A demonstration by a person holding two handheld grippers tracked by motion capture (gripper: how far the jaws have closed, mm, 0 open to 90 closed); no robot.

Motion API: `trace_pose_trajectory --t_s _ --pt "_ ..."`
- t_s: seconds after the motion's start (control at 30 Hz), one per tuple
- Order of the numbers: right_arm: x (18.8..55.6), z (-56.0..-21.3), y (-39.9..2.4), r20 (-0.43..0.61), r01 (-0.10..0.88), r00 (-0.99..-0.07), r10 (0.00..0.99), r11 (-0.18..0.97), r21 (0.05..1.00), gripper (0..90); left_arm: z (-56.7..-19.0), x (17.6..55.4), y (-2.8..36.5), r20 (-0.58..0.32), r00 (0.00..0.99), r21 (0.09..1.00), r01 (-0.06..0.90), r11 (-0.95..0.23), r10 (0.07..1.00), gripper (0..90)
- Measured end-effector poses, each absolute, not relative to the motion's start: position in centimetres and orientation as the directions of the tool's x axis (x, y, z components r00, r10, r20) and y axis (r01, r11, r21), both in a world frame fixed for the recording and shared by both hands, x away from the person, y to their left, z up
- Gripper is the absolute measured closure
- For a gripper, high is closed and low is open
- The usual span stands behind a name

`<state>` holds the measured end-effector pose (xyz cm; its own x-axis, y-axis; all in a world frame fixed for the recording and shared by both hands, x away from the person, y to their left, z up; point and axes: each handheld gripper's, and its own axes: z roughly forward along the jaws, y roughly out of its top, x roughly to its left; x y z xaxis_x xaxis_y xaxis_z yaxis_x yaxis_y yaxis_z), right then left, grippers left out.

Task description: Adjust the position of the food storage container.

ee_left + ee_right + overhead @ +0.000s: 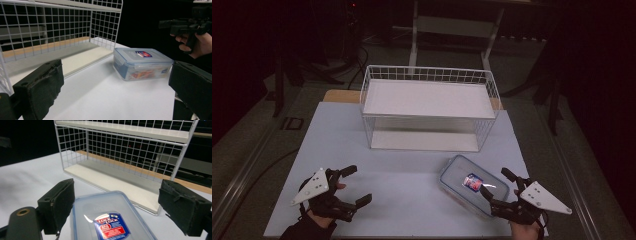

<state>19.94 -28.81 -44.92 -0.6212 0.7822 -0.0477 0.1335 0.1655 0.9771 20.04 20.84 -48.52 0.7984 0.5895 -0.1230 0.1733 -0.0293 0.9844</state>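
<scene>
Two grippers rest open and empty near the surface's (412, 180) front edge: left gripper (353, 186) at near left, right gripper (498, 186) at near right, jaws straddling the box (464, 182) from behind. The box lies lidded, near right, in front of the rack (429, 107). Likely next: centre the jaws on the box's sides before closing. Open room lies left; the right edge is close.
</scene>
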Motion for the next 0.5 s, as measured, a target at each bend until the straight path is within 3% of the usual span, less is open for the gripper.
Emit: trace_pose_trajectory --t_s 0.3,0.5 --pt "19.9 -43.5 -28.1 0.030 0.184 -0.650 0.760 0.119 0.976 13.0 -48.5 20.0 20.6 -0.113 0.805 0.986 0.162 -0.033 0.582 0.0" --pt "20.0 -43.7 -29.4 0.005 0.234 -0.619 0.786 0.178 0.956 18.4 -48.5 20.0 20.5 -0.104 0.812 0.987 0.158 -0.044 0.575 0.0"
